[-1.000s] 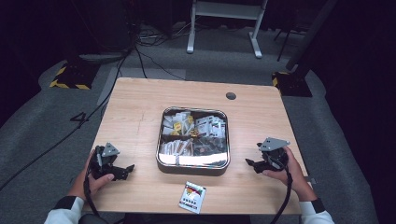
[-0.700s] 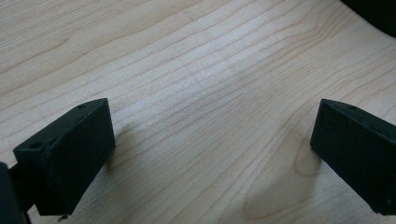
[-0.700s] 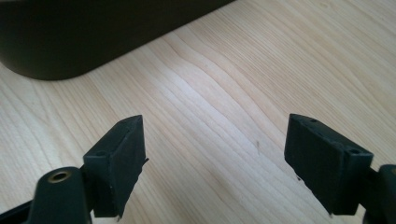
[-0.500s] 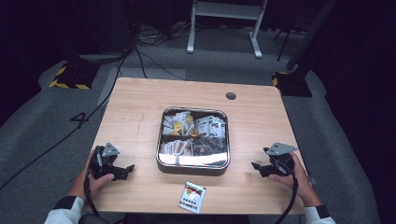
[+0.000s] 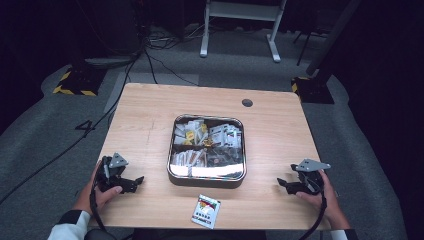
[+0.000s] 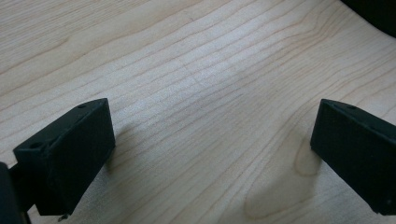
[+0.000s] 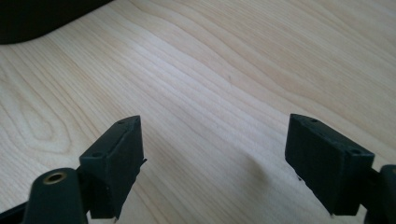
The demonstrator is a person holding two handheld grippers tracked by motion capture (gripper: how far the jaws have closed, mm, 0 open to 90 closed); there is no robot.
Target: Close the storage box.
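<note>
High view: both grippers rest on the table with jaws wide, holding nothing. The small packet lies at the near edge between them, slightly nearer the left gripper than the right gripper.

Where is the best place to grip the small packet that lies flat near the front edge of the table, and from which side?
The packet lies flat in front of the metal tray, so its face offers no hold. Probably best is to come from above with the left gripper, now open, and pinch across its two long edges, or slide it past the table edge first.
</note>
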